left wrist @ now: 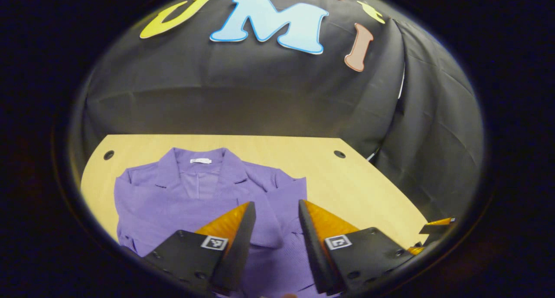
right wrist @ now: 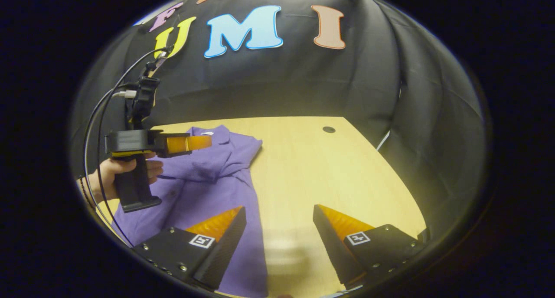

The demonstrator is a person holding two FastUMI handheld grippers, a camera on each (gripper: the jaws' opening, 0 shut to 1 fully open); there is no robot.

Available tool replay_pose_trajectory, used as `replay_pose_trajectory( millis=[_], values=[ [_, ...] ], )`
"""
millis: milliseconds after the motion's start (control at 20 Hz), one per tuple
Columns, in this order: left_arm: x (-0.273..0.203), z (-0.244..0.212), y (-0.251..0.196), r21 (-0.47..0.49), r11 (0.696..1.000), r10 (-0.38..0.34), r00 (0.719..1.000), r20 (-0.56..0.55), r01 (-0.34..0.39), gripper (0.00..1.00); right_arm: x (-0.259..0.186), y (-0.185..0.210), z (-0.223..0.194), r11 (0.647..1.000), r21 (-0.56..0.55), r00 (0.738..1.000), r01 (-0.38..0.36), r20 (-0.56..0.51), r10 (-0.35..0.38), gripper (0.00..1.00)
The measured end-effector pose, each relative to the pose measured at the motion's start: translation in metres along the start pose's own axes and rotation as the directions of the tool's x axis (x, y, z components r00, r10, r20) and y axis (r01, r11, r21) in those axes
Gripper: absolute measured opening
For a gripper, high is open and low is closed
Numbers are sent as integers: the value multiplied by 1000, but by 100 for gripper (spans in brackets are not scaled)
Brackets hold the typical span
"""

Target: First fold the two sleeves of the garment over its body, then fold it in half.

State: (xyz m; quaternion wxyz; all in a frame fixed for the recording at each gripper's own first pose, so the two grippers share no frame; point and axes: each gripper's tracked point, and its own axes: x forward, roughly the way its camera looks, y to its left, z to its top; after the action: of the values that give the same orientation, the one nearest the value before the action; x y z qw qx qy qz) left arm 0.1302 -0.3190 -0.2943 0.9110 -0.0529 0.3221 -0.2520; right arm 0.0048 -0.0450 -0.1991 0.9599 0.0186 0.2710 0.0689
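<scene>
Your left gripper (left wrist: 276,211) hangs above the purple garment (left wrist: 190,198) with its fingers spread apart and nothing between them; the garment lies flat on the wooden table (left wrist: 347,181), collar toward the far wall, both sleeves folded in over its body. Your right gripper (right wrist: 279,217) is also wide open and empty, over the garment's right edge and bare table, and its view shows your hand (right wrist: 108,176) holding the left gripper at far left.

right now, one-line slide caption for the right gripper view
Open right tool hovers at purple garment's edge on wooden table.
</scene>
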Motion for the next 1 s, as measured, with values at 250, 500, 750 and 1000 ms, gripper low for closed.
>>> replay_pose_trajectory(
  millis=[250, 500, 750, 1000],
  values=[
    [-54, -8, 21, -19, 1000, 22, 999, 25, -22, 89, -6, 15, -16, 1000, 10, 1000, -1, -5, 1, 94],
    [-117, -29, 55, -20, 996, 86, 996, 19, -85, 91, -11, 34, -41, 1000, -17, 999, 0, -47, -1, 95],
    [-176, -68, 90, -21, 989, 143, 990, -8, -143, 98, -16, 43, -71, 1000, -18, 994, 16, -105, -18, 95],
    [-236, -120, 133, -40, 977, 208, 977, -47, -210, 95, -26, 44, -99, 999, -3, 987, 41, -153, -41, 95]
  ],
)
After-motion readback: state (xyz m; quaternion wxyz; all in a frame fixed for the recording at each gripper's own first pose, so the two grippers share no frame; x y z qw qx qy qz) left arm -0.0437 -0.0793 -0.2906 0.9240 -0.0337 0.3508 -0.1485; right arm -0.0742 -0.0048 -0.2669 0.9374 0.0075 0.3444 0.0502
